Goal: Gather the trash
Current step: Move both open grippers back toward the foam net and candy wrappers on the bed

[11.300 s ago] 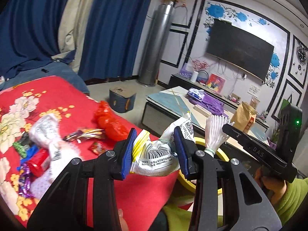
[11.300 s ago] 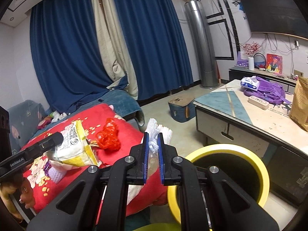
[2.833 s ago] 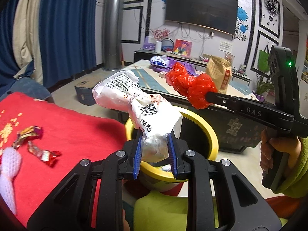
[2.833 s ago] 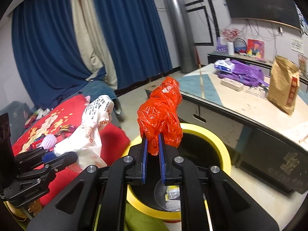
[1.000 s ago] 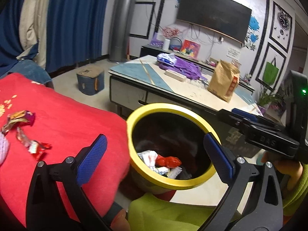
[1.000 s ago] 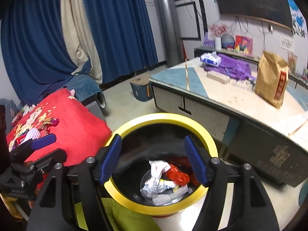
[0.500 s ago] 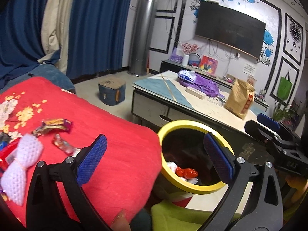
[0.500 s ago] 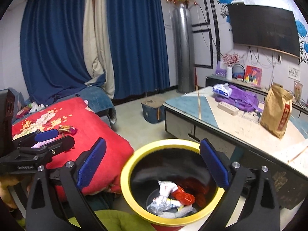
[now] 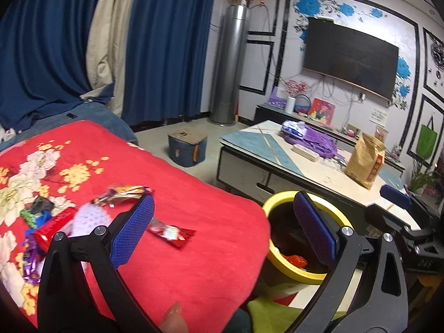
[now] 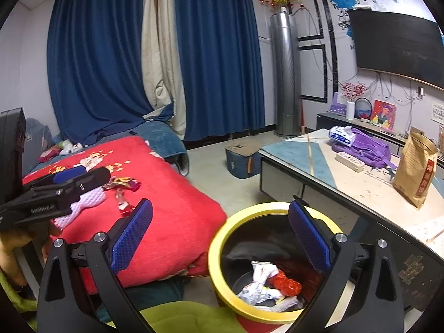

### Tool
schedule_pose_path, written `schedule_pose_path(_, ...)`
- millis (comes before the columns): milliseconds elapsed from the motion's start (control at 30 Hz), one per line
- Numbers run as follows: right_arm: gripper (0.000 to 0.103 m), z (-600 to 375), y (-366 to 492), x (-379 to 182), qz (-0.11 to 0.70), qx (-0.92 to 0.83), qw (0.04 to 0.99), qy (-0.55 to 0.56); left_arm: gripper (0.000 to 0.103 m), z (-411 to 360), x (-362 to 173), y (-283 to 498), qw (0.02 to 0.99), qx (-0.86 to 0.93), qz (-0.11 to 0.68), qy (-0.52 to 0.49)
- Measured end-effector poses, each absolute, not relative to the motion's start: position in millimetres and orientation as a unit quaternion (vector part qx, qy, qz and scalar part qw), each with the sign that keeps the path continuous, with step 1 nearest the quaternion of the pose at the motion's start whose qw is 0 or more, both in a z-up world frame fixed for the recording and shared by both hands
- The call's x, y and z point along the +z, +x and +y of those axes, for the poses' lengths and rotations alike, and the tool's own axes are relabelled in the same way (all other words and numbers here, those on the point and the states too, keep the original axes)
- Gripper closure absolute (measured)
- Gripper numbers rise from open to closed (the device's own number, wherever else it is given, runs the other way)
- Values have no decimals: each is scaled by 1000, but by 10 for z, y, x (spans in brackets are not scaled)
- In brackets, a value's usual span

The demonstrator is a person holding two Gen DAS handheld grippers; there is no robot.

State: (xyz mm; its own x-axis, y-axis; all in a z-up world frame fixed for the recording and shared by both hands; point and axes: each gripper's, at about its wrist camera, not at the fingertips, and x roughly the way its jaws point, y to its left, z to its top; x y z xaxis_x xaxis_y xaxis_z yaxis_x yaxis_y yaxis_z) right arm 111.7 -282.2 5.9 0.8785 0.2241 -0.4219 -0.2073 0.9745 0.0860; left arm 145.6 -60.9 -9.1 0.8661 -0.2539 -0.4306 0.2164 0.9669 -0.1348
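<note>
Both grippers are open and empty. My left gripper point(image 9: 223, 233) hovers over the edge of the red flowered blanket point(image 9: 216, 263), above a red candy wrapper point(image 9: 170, 231). A white foam net point(image 9: 88, 217), a gold-purple wrapper point(image 9: 122, 191) and more wrappers point(image 9: 36, 222) lie to its left. My right gripper point(image 10: 219, 238) hangs over the yellow-rimmed trash bin point(image 10: 222, 236), which holds a white bag point(image 10: 259, 273) and a red bag point(image 10: 285, 284). The bin point(image 9: 280, 260) also shows in the left wrist view.
A low table point(image 10: 355, 186) to the right of the bin carries a brown paper bag point(image 10: 416, 172), a purple bag point(image 10: 366, 145) and a power strip point(image 10: 349, 161). A blue box point(image 10: 242, 159) stands on the floor. Blue curtains point(image 10: 91, 63) hang behind.
Both grippers dropped their bags into the bin and opened. In the last second both swung left, toward the blanket and away from the bin.
</note>
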Motion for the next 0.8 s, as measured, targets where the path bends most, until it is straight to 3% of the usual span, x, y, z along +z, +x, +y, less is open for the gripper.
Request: schedule_pose_path(800, 7, -1882, 1109, 180, 224, 215, 950, -7, 11, 261, 105, 1164, 977, -29, 204, -60)
